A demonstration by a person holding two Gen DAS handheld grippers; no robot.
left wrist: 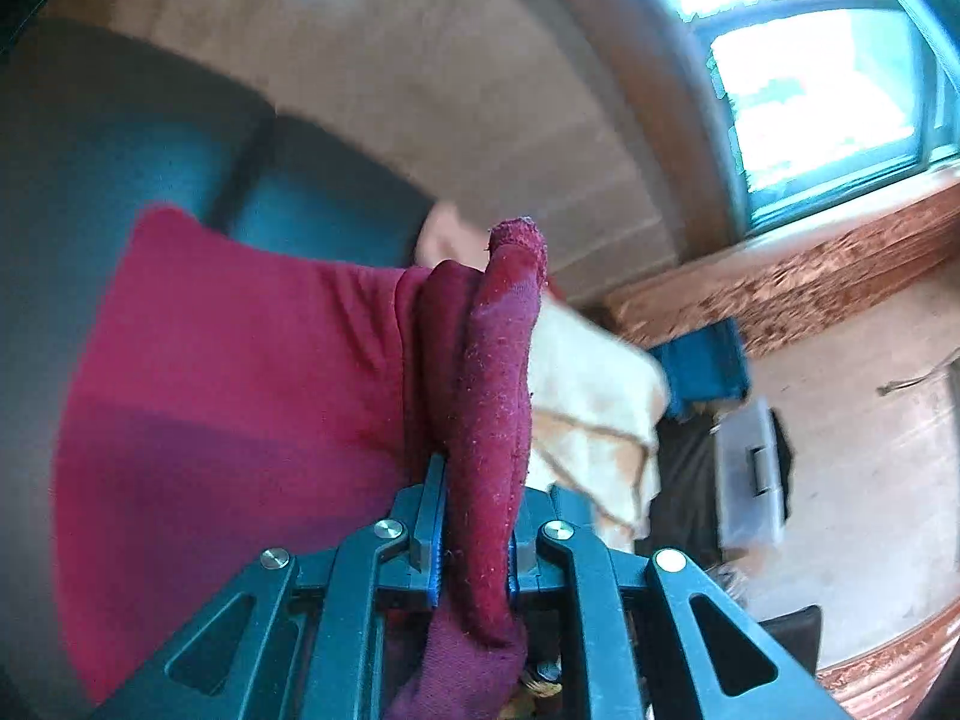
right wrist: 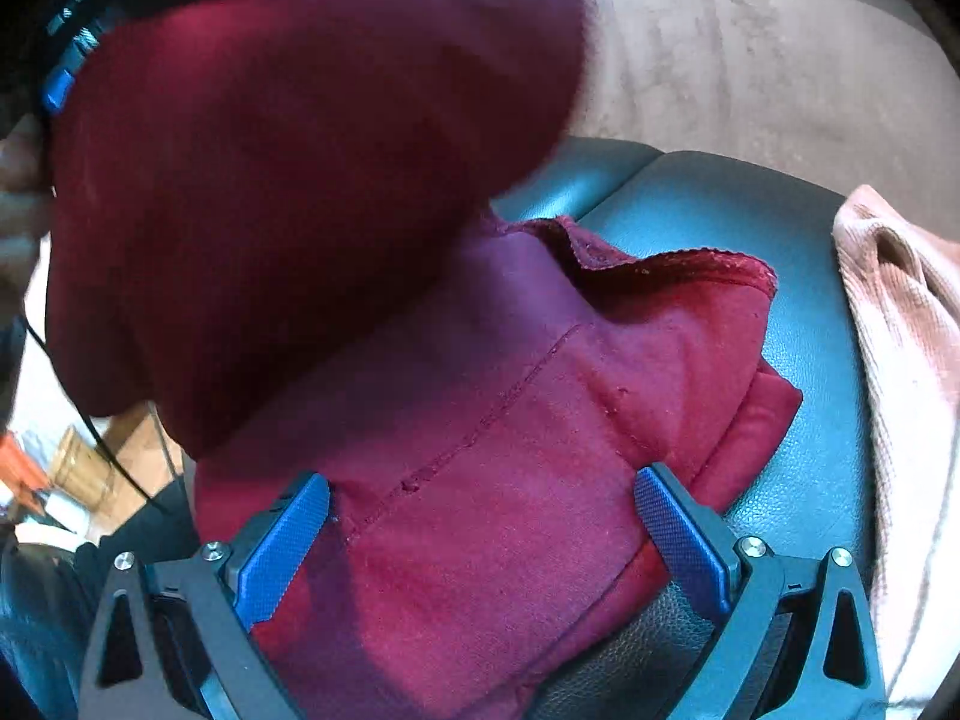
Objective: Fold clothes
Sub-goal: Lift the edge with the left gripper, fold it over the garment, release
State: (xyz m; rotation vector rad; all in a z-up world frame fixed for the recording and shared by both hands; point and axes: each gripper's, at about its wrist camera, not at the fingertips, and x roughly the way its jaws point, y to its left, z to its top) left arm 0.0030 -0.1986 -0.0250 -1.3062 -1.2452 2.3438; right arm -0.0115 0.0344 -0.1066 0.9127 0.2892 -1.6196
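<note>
A dark red garment (left wrist: pixel 240 360) hangs from my left gripper (left wrist: pixel 474 534), which is shut on a bunched fold of it and lifts it off the teal leather seat (left wrist: pixel 120 138). In the right wrist view the lifted part of the red garment (right wrist: pixel 300 150) billows at the upper left, while its lower part (right wrist: pixel 540 420) lies on the teal seat (right wrist: pixel 804 456). My right gripper (right wrist: pixel 486 534) is open, its blue pads (right wrist: pixel 282 546) standing wide apart over the lying cloth. The left gripper shows at the top left corner (right wrist: pixel 60 84).
A pale pink ribbed garment (right wrist: pixel 900 372) lies on the seat at the right. A cream cloth (left wrist: pixel 600 408) and a blue item (left wrist: pixel 702 366) lie beyond the seat. A grey plastic box (left wrist: pixel 750 474), a wooden ledge (left wrist: pixel 810 276) and a window (left wrist: pixel 822 90) are at the right.
</note>
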